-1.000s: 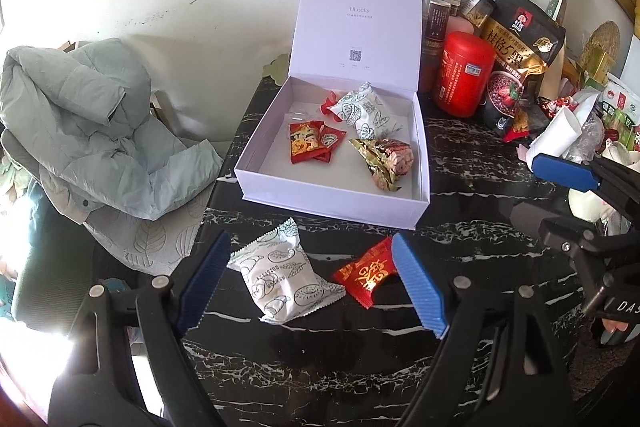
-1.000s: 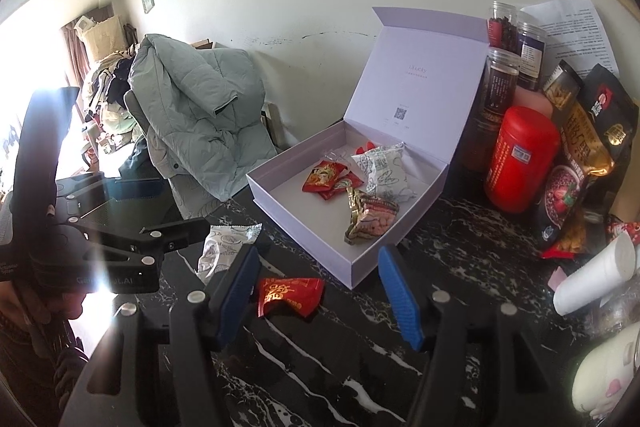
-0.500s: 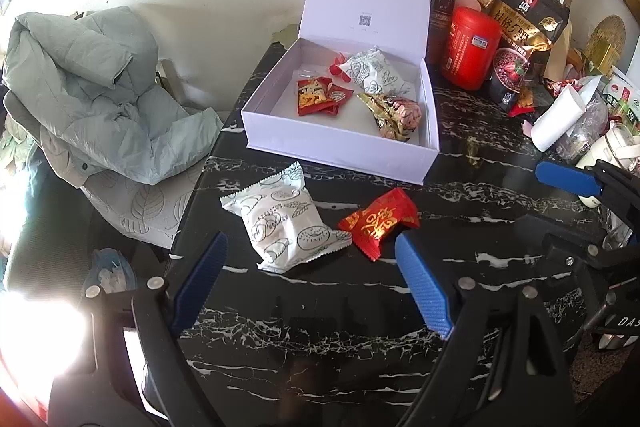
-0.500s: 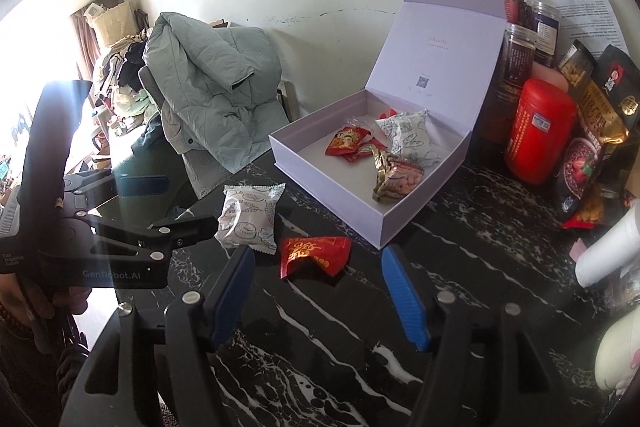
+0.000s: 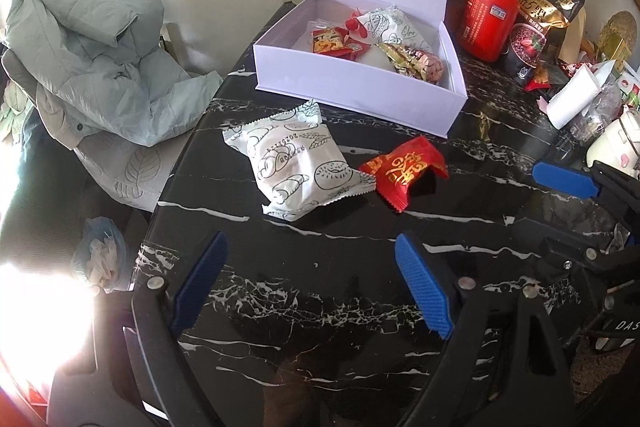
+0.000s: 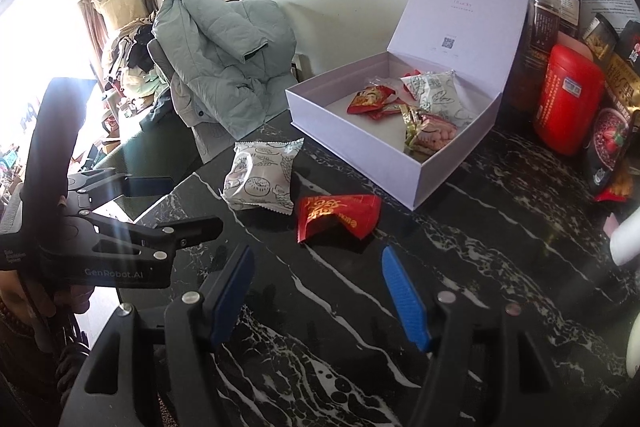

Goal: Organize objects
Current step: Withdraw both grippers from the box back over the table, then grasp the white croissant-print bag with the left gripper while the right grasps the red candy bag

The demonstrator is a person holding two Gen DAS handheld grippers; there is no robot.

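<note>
Between the left gripper [image 5: 308,267] pads, low in the left wrist view, lies only bare black marbled surface [image 5: 320,327]; its jaws stand wide apart, holding nothing. The right gripper [image 6: 316,277] likewise has its jaws apart and empty, low in its own view.

Count on the open surface: two packets. One white snack packet [image 5: 294,163] printed with pastries lies just above the left jaws; one red packet [image 5: 404,169] with gold lettering lies just right of it, the two nearly touching at a corner. In the right wrist view the red packet [image 6: 338,217] sits directly above the jaws.

Count in the lilac box [image 5: 360,95], lid raised, upper centre: at least four wrapped snacks, namely two small red ones, one white, one gold-and-pink.

Against the earlier frames, both packets now appear larger and closer to the jaws, and the box sits higher in frame; packets and box have not shifted.

Edges: the surface's left edge runs close beside the white packet, with a chair carrying a pale green jacket [image 5: 92,59] beyond. Right side is crowded with a red canister [image 5: 486,21], jars and bags. Open room remains between jaws and packets.
</note>
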